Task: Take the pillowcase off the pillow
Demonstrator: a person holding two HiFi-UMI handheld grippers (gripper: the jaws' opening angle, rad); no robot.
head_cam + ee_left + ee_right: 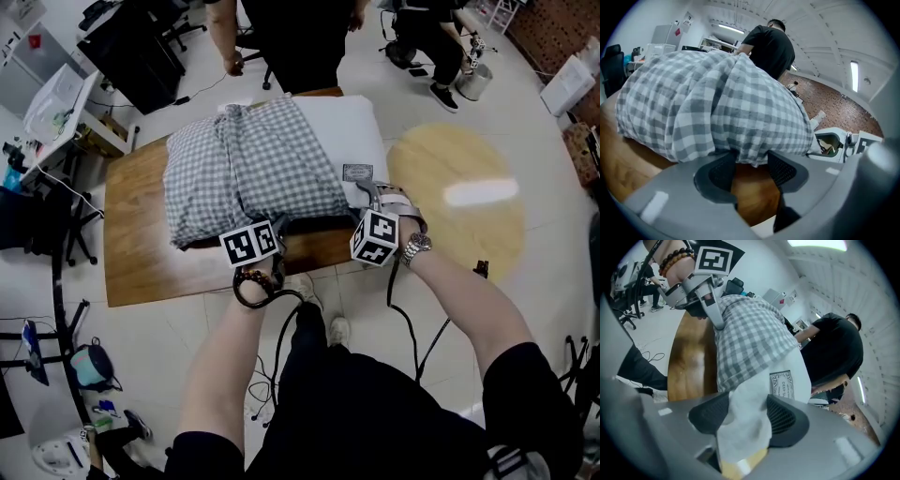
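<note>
Grey-checked pillowcase (253,169) covers most of the white pillow (349,122), both lying on the wooden counter (141,258). Left gripper (750,161) sits at the near edge of the pillowcase. The checked hem hangs between its jaw tips and touches both pads, so it is clamped on the cloth, with bare counter wood showing below the jaws. Right gripper (745,404) is just beside the left one, at the bare end of the pillow, clenched on the white corner, which fills the gap between its pads. A small printed label (782,384) on the pillow sits just ahead of the right gripper. A person in black (771,47) stands beyond the pillow, across the counter from both grippers.
</note>
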